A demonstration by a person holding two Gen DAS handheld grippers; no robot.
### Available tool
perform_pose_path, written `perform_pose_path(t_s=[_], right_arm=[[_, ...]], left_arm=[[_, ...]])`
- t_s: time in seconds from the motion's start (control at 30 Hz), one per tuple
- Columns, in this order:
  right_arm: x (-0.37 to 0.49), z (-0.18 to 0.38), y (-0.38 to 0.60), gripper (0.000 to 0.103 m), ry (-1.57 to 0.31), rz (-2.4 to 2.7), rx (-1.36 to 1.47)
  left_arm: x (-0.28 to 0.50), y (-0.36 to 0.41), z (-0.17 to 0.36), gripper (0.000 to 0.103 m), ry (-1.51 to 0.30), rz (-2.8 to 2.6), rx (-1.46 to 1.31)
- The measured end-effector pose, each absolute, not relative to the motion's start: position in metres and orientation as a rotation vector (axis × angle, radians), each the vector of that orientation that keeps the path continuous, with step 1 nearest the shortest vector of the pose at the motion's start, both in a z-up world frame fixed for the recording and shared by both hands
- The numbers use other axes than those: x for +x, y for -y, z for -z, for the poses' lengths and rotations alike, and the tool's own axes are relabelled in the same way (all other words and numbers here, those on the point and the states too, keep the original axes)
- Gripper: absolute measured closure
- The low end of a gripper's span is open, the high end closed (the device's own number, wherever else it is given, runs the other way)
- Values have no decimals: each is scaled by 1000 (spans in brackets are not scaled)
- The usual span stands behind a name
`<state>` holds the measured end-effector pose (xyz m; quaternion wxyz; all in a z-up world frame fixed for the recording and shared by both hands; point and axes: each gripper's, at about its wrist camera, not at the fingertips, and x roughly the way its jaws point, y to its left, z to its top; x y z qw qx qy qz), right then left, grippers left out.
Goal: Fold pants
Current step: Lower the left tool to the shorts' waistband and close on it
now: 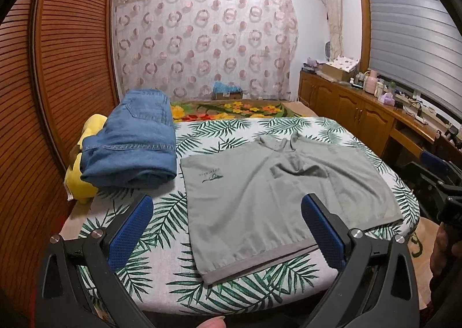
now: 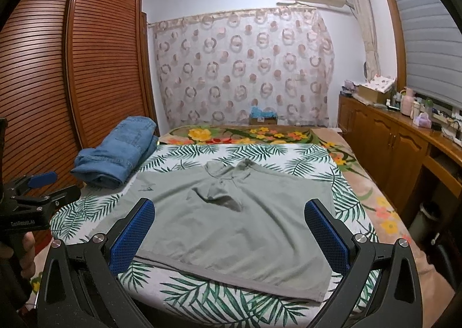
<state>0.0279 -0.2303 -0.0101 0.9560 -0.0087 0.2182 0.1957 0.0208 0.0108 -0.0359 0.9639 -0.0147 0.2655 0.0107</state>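
Note:
A grey-green garment (image 1: 248, 172) (image 2: 236, 229) lies spread flat on the leaf-print bed cover (image 1: 161, 221) (image 2: 231, 151). Its ribbed hem faces me, and a collar-like bunch sits at the far end. A small dark logo shows near its left edge. Folded blue jeans (image 1: 132, 143) (image 2: 115, 154) rest at the bed's left side. My left gripper (image 1: 227, 198) hovers open over the garment's near left part, holding nothing. My right gripper (image 2: 230, 201) is open above the near hem, also holding nothing. Each gripper shows at the edge of the other's view.
A yellow soft item (image 1: 78, 180) lies under the jeans by the slatted wooden wardrobe (image 1: 72, 53). A floral blanket (image 1: 231, 109) covers the far end of the bed. A wooden cabinet (image 1: 361, 114) with bottles and boxes runs along the right wall.

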Motion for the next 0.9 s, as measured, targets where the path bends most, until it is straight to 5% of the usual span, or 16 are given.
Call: perform_pose_path(t_s=[0.9], right_arm=[[89,38,209,0,-745,-366,-162]], left_arm=[[44,-40,93,0,-677,-33,-70]])
